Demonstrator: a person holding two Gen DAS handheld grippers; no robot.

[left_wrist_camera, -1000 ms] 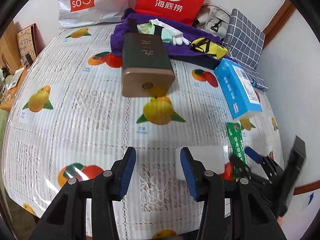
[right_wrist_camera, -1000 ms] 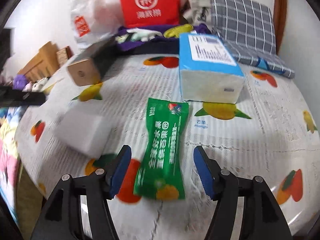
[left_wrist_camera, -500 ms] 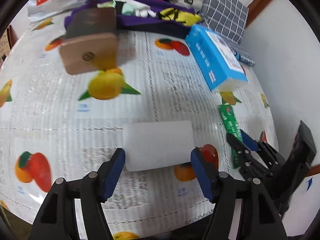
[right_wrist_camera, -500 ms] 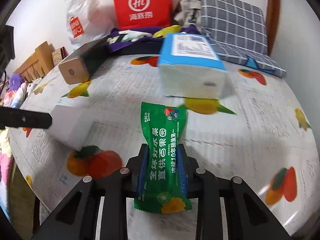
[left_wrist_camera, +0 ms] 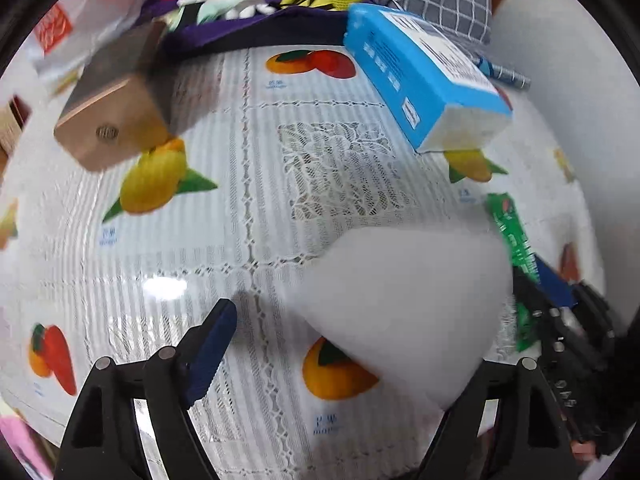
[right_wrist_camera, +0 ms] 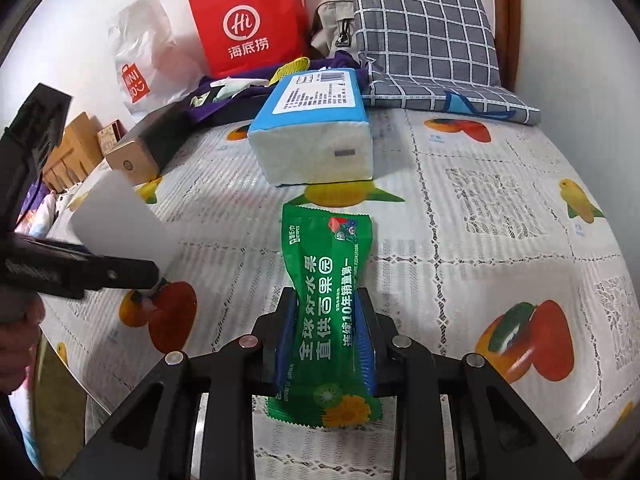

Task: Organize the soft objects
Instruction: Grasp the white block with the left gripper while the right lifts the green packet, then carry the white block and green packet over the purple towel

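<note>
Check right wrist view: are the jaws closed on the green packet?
Yes, the right gripper has both jaws pressed against the sides of the green packet.

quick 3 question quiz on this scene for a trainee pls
1. True or false: the right gripper is clamped on the green packet.
2. Which object sits between the left gripper's fingers? A) blue tissue pack B) white foam block C) brown box
3. Fill in: just beyond the green packet, on the fruit-print tablecloth, lies the ____ tissue pack.

Key:
1. True; both pads press its sides.
2. B, the white foam block; the jaws have just been opening and stand wide around it, the near pad clear of it.
3. blue
</note>
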